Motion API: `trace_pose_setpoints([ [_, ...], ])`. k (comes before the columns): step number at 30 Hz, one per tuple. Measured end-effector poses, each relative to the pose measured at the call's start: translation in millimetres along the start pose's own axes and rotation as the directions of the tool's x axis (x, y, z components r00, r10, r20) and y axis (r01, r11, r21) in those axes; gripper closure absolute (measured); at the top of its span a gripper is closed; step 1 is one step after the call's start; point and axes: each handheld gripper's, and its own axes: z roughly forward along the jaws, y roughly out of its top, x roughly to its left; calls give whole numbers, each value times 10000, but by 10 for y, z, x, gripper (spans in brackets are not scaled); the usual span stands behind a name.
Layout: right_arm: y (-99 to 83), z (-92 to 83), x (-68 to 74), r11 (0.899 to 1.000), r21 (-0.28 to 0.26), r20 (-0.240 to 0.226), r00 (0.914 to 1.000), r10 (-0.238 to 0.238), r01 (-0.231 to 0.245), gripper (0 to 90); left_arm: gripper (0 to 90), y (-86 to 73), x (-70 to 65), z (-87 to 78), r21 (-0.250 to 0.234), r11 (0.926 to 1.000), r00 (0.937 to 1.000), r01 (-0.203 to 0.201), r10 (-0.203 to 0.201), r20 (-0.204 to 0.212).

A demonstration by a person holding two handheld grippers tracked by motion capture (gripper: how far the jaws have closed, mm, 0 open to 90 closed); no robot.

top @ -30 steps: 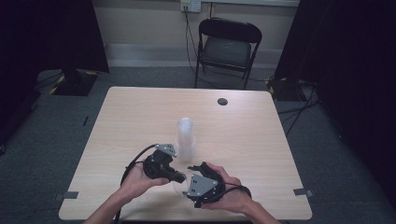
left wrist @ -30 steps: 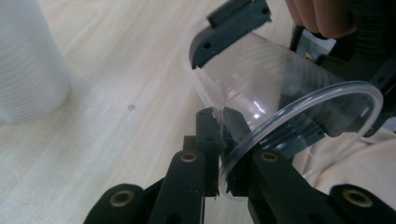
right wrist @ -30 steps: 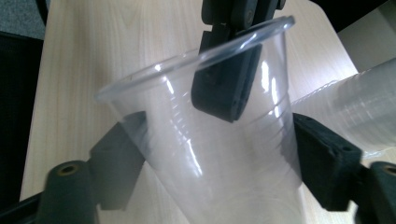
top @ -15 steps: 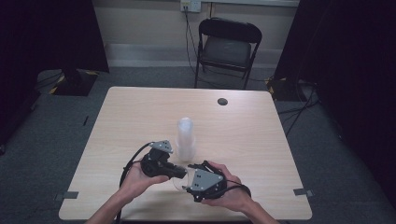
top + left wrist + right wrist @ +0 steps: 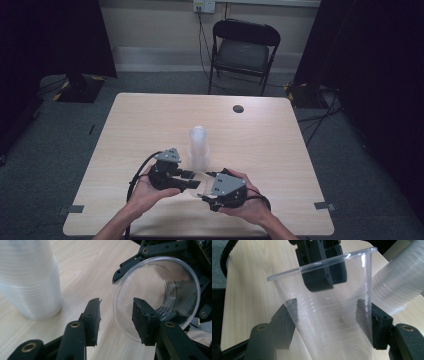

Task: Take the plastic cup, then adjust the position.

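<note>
A single clear plastic cup (image 5: 324,322) lies sideways between the pads of my right gripper (image 5: 327,310), which is shut on its wall. The cup's mouth (image 5: 160,285) faces my left gripper (image 5: 116,306). That gripper is open, and the cup's rim passes between its two jaws, one outside and one at the mouth. In the high view both grippers, left (image 5: 191,179) and right (image 5: 206,186), meet near the table's front edge. Just behind them an upside-down stack of clear cups (image 5: 198,147) stands on the table.
The light wood table (image 5: 280,145) has a small dark round hole (image 5: 238,108) near its far edge. A black folding chair (image 5: 242,52) stands beyond the table. The cup stack (image 5: 27,282) is close to the left jaw; the same cup stack (image 5: 397,287) lies right of the held cup.
Both hands have shifted only slightly. The right gripper has edged up and right with the cup, and the left gripper has drawn a little to the left.
</note>
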Motion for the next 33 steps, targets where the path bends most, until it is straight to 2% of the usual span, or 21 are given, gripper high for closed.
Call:
trace_pose_setpoints([
  [4, -32, 4, -3, 9997, -32, -12, 9997, 238, -238, 342, 485, -18, 6, -46, -619, 9979, 9997, 210, -218, -131],
  [6, -46, 9, -6, 9994, -12, -33, 9994, 336, -336, 343, 474, -22, 11, -61, -579, 9981, 9995, 193, -207, -238],
  [8, -87, 10, -18, 9984, -18, 61, 9984, 559, -558, 344, 435, -34, 20, -103, -944, 9953, 9995, 196, -219, -238],
  [13, -133, -12, -71, 9958, -7, 210, 9956, 918, -919, 345, 397, -35, 45, -165, -1329, 9904, 9976, 368, -443, -541],
  [14, -166, -26, -113, 9934, -36, 312, 9929, 1149, -1149, 346, 397, -45, 60, -190, -1390, 9897, 9959, 354, -464, -772],
  [17, -249, -57, -196, 9808, -190, 372, 9802, 1944, -1938, 348, 397, -78, 75, -228, -1510, 9881, 9940, 300, -453, -994],
  [18, -249, -57, -196, 9808, -190, 372, 9802, 1944, -1938, 348, 397, -78, 75, -228, -1510, 9881, 9940, 300, -453, -994],
  [19, -310, -83, -257, 9711, -331, 481, 9701, 2379, -2365, 348, 397, -105, 89, -249, -1545, 9876, 9930, 280, -453, -1093],
  [20, -310, -83, -257, 9711, -331, 481, 9701, 2379, -2365, 348, 397, -105, 89, -249, -1545, 9876, 9930, 280, -453, -1093],
  [21, -363, -111, -318, 9599, -454, 558, 9587, 2788, -2765, 349, 391, -119, 98, -260, -1542, 9876, 9920, 296, -480, -1169],
  [22, -363, -111, -318, 9599, -454, 558, 9587, 2788, -2765, 349, 391, -133, 109, -266, -1534, 9877, 9910, 316, -510, -1239],
  [24, -410, -150, -388, 9488, -587, 732, 9465, 3143, -3105, 349, 381, -180, 138, -291, -1530, 9877, 9866, 331, -568, -1531],
  [27, -440, -175, -435, 9399, -712, 887, 9364, 3395, -3340, 350, 380, -232, 164, -324, -1575, 9864, 9817, 463, -741, -1754],
  [33, -481, -207, -500, 9347, -784, 1183, 9277, 3541, -3468, 350, 380, -305, 198, -369, -1476, 9877, 9750, 514, -817, -2069],
])
